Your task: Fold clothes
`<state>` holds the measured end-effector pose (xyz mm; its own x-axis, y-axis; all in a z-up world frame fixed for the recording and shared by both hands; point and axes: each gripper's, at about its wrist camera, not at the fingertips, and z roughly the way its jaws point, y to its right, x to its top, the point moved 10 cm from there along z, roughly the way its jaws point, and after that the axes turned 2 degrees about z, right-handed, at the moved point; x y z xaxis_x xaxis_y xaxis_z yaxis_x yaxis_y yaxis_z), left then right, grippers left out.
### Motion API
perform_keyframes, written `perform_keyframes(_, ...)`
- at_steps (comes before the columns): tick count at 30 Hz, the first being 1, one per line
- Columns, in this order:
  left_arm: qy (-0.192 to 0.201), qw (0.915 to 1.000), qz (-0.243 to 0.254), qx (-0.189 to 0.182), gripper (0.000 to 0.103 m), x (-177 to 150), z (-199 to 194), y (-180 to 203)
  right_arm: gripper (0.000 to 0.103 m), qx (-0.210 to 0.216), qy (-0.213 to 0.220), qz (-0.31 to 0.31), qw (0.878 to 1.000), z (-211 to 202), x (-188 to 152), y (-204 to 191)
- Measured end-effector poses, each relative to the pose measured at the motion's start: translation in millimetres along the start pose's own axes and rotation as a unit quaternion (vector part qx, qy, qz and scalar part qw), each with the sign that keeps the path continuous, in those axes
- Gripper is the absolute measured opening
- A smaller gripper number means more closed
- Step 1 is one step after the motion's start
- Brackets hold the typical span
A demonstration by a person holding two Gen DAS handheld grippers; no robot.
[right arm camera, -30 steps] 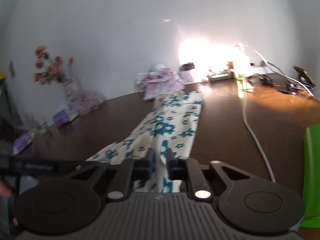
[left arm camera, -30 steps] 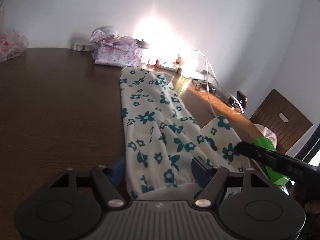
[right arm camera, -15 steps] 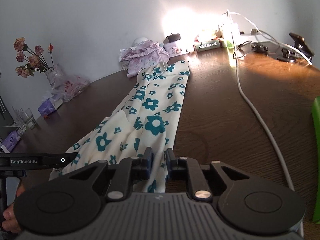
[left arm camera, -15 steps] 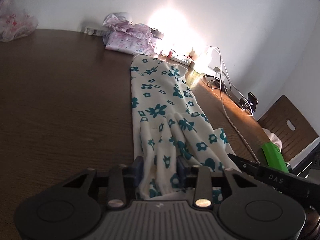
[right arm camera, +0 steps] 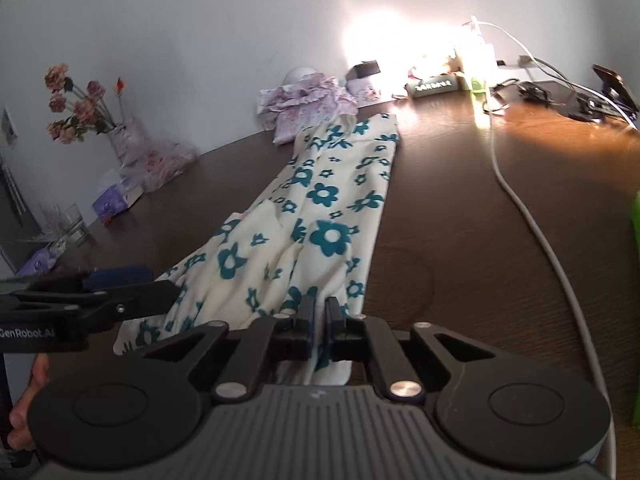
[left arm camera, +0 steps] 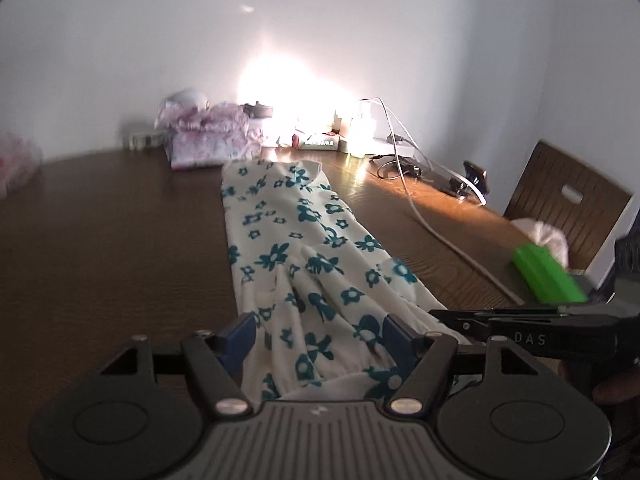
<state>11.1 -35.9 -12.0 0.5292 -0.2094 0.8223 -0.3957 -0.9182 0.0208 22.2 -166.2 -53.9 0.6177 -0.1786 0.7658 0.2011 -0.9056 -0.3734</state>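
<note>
The cream cotton garment with teal flowers (right arm camera: pixel 320 216), stretched toward twelve o'clock on the dark wooden tabletop (left arm camera: pixel 100 240), looks light and floppy, best taken by its near hem, where the right gripper (right arm camera: pixel 318 322) is clamped on a fold while the left gripper (left arm camera: pixel 320 336) stands with jaws apart.

Cream garment (left arm camera: pixel 304 248) stretched out here, scattered all over with teal flowers, some big, some tiny. Dark brown tabletop (left arm camera: pixel 100 240) under it, glowing orange where the light hits on the right. Behind, a pale pink-and-lilac printed pile of cloth (left arm camera: pixel 208 140). White cable (right arm camera: pixel 532 220), bright green object (left arm camera: pixel 544 276). Left hand-held gripper (left arm camera: pixel 320 340) black with blue pads (left arm camera: pixel 236 338); right hand-held gripper (right arm camera: pixel 318 320) black too. Dusty pink flowers (right arm camera: pixel 76 100) against a white wall (left arm camera: pixel 320 40).
</note>
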Motion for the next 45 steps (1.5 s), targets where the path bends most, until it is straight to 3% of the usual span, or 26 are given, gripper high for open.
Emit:
perform_keyframes(3,0.003,0.998,0.061,0.019,0.067,0,0,14,0.006,0.011,-0.011,-0.022,1.0,6,0,-5)
perform_keyframes(8,-0.02,0.9948,0.099,0.015,0.062,-16,13,22,0.009,0.001,-0.007,-0.026,1.0,-2,6,0)
perform_keyframes(15,-0.022,0.9986,0.044,-0.019,0.062,-18,14,6,0.008,0.015,0.056,-0.093,0.994,-47,24,-29)
perform_keyframes(19,-0.023,0.9989,0.01,-0.039,0.064,-18,13,-4,0.008,0.052,0.02,-0.114,0.992,-40,11,-50)
perform_keyframes(21,-0.024,0.9985,-0.007,-0.048,0.064,-18,13,-9,0.008,0.048,-0.016,-0.115,0.992,-21,-7,-49)
perform_keyframes(23,-0.005,0.999,-0.026,-0.036,0.064,-15,1,-24,0.007,0.035,-0.041,-0.111,0.992,-5,-22,-43)
perform_keyframes(28,0.054,0.9953,-0.081,0.01,0.071,-5,-38,-70,0.01,0.041,0.003,-0.097,0.994,-30,-5,-40)
perform_keyframes(30,0.039,0.9929,-0.111,-0.016,0.072,-11,-38,-68,0.018,0.026,0.025,-0.089,0.995,-44,5,-32)
perform_keyframes(33,0.038,0.9932,-0.103,-0.038,0.072,-13,-32,-44,0.017,-0.002,0.02,-0.072,0.997,-40,7,-17)
perform_keyframes(35,0.024,0.9952,-0.091,-0.029,0.07,-16,-20,-32,0.013,-0.015,0.009,-0.051,0.999,-26,5,-8)
perform_keyframes(38,-0.008,0.9947,-0.099,-0.025,0.062,-23,-1,-25,0.007,-0.003,0.009,-0.026,1.0,-11,7,-5)
perform_keyframes(40,-0.017,0.9916,-0.121,-0.043,0.032,-27,3,-25,0.005,0.001,0.008,-0.016,1.0,-1,10,-6)
perform_keyframes(45,-0.018,0.9863,-0.148,-0.071,0.023,-25,4,-29,0.003,0.034,-0.012,0.042,0.998,15,11,0)
